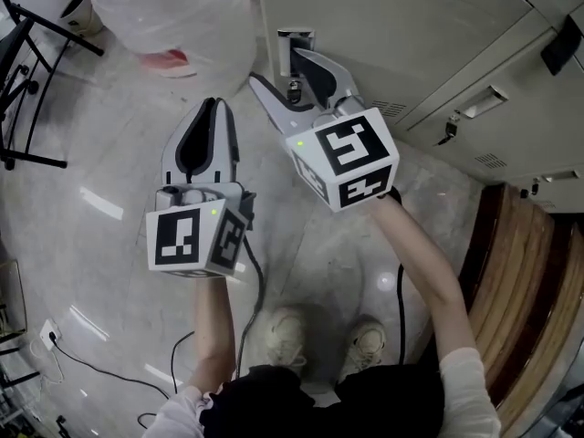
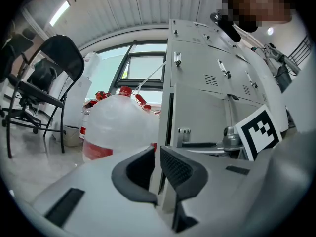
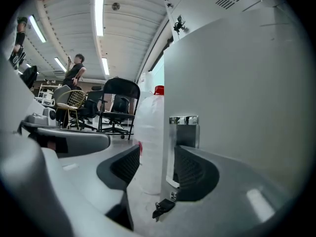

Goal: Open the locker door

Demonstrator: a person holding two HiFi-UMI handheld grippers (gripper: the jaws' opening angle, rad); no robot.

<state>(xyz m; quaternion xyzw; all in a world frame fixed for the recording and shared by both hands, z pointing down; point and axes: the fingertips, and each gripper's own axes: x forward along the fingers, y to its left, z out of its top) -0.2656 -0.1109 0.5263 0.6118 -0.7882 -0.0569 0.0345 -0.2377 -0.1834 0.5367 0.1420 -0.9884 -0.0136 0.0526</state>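
The right gripper (image 3: 155,169) holds its jaws apart astride the small chrome pull handle (image 3: 183,127) at the left edge of the pale grey metal locker door (image 3: 242,98). A close that catches only the handle's thin lip, or the black key (image 3: 163,206) dangling below it, would likely slip on the pull. The left gripper (image 2: 155,167), jaws together and empty, hovers just beside, and a big translucent plastic container with a red band (image 2: 118,127) on the floor crowds that door edge.

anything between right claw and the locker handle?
Nothing. In the right gripper view the handle shows unobstructed, straight ahead in the gap of the open right claw. A key hangs just below it.
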